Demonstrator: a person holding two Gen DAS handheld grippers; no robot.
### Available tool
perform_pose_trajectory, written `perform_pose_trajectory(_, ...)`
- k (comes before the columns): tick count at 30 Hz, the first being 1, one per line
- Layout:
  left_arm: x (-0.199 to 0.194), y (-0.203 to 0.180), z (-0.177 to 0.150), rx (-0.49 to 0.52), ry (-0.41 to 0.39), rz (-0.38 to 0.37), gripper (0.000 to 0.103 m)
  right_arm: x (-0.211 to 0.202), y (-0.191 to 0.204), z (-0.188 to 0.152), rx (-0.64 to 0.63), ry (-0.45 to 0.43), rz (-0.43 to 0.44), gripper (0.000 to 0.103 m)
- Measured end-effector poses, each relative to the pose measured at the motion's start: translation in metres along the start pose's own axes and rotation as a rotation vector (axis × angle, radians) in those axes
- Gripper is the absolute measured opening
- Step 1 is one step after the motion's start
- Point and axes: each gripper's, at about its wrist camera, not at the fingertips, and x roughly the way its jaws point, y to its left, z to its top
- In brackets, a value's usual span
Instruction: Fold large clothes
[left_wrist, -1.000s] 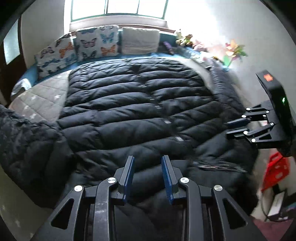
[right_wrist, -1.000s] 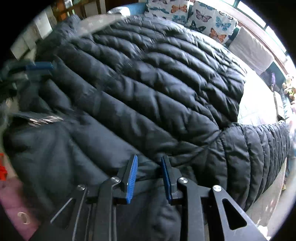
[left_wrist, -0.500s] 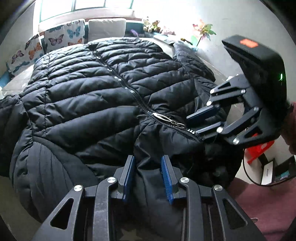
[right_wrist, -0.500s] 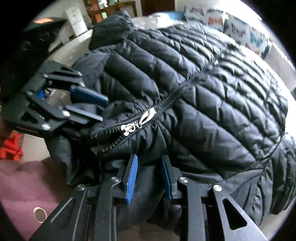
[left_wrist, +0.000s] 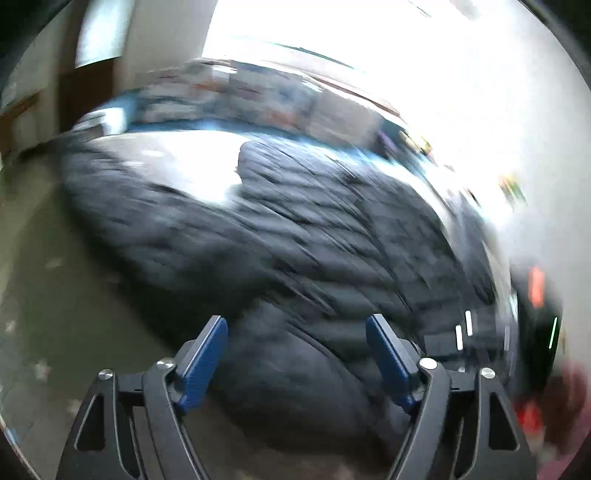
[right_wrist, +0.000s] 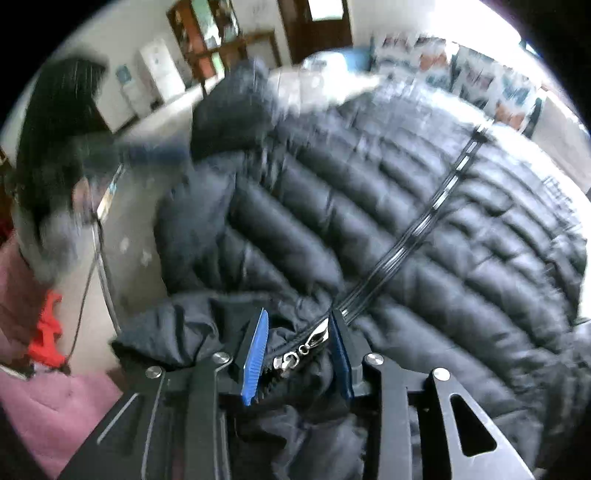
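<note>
A black quilted down jacket lies spread over the bed, its zip running up the middle. The left wrist view is smeared by motion. My left gripper hangs over the jacket's lower edge, jaws opening wide, pads clear of the cloth. My right gripper is at the hem, where the silver zip pull and a bunch of black fabric sit between its blue pads. Its jaws are opening and the cloth lies loose between them.
Butterfly-print pillows line the bed's far end under a bright window. Pale bedsheet shows beside the jacket, and floor lies left of the bed. A red object, a cable and a pink sleeve are at the bed's foot.
Both grippers held the hem shut half a second ago. The left has let go, spread wide and swung off to the left. The right has parted its jaws around the zip pull.
</note>
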Motion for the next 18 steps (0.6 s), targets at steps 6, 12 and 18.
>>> perform_pose_trajectory(6, -0.004, 0.109, 0.059, -0.304, -0.126, 0.199, 0.083, 0.006, 0.022, -0.001, -0.105, -0.010, -0.043, 0.056)
perform_pose_trajectory(12, 0.035, 0.201, 0.101, -0.506, -0.094, 0.239, 0.083, 0.007, 0.019, 0.000, -0.083, -0.004, -0.001, 0.059)
perform_pose_trajectory(18, 0.074, 0.265, 0.130, -0.571, -0.066, 0.281, 0.082, 0.004, 0.015, 0.003, -0.078, 0.017, 0.025, 0.064)
